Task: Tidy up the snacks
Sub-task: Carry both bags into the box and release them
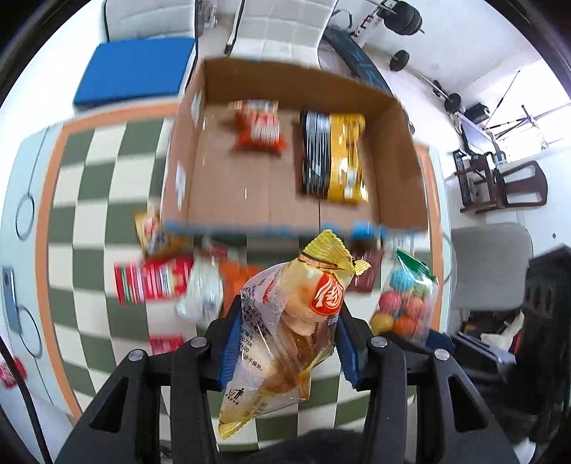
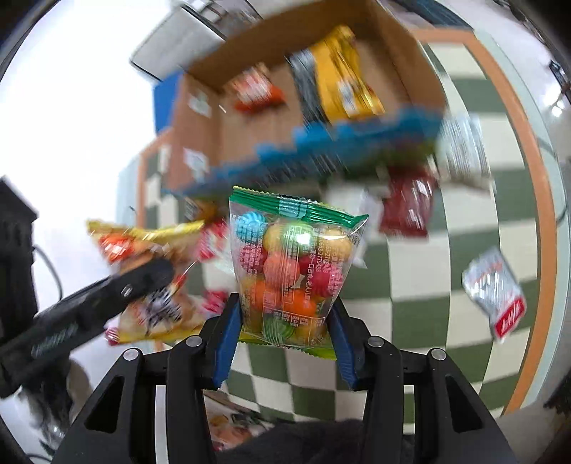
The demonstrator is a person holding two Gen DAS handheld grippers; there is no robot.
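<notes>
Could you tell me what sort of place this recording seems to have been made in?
Probably a room in a home that doubles as a gym: a table with a green-and-cream checked cloth holds a cardboard box of snacks, and behind it stand a weight bench with barbell plates and a dark wooden chair.

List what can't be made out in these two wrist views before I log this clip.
- Loose snack packets on the checkered table, left wrist view: motion blur makes the labels unreadable.
- Red packet in the cardboard box, both views: blurred, brand illegible.
- Bread bag in the left claw: its lower end is covered by the claw body.
- Candy bag in the right claw: print too small to read.
</notes>
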